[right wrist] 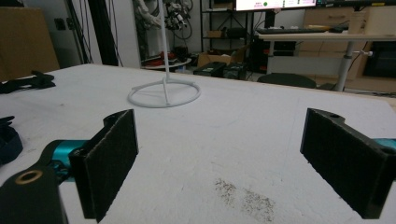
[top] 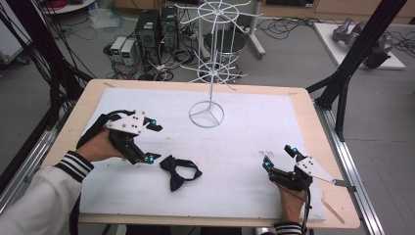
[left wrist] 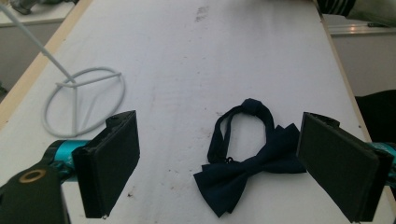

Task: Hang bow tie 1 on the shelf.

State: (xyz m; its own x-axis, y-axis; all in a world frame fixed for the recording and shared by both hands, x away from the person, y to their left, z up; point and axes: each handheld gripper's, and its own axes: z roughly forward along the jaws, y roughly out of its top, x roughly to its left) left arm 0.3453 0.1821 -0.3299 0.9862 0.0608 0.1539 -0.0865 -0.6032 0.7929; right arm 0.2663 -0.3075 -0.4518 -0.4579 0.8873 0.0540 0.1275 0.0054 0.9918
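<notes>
- Left gripper point(top: 147, 141): held at the left of the table, just left of the bow tie; jaws wide apart and empty. Its black pads point(left wrist: 112, 163) are flat, rectangular and matte, with teal fittings behind them. A grey three-cornered plate sits on top.
- Bow tie point(top: 178, 172): dark navy fabric lying flat on the mat, its neck strap curled into a loop behind the bow. In the left gripper view the bow tie point(left wrist: 250, 161) lies between the two jaws and a little ahead of them, touching neither.
- Mat point(top: 244, 147): white, faintly scuffed sheet covering most of the pale wooden table point(top: 306, 105); the bow tie rests on its near-left part.
- Stand point(top: 211, 63): white wire display rack behind and to the right of the bow tie, well apart from it; ring base, thin upright pole, two tiers of radiating hooks, all bare.
- Right gripper point(top: 279, 156): far right of the bow tie, near the table's front edge; jaws wide apart, nothing between them.
- Progress, as judged: the work seems to be at its start. The bow tie is not yet grasped, and no hook carries anything; closing on it, lifting it, and probably hanging it on the stand are left.
</notes>
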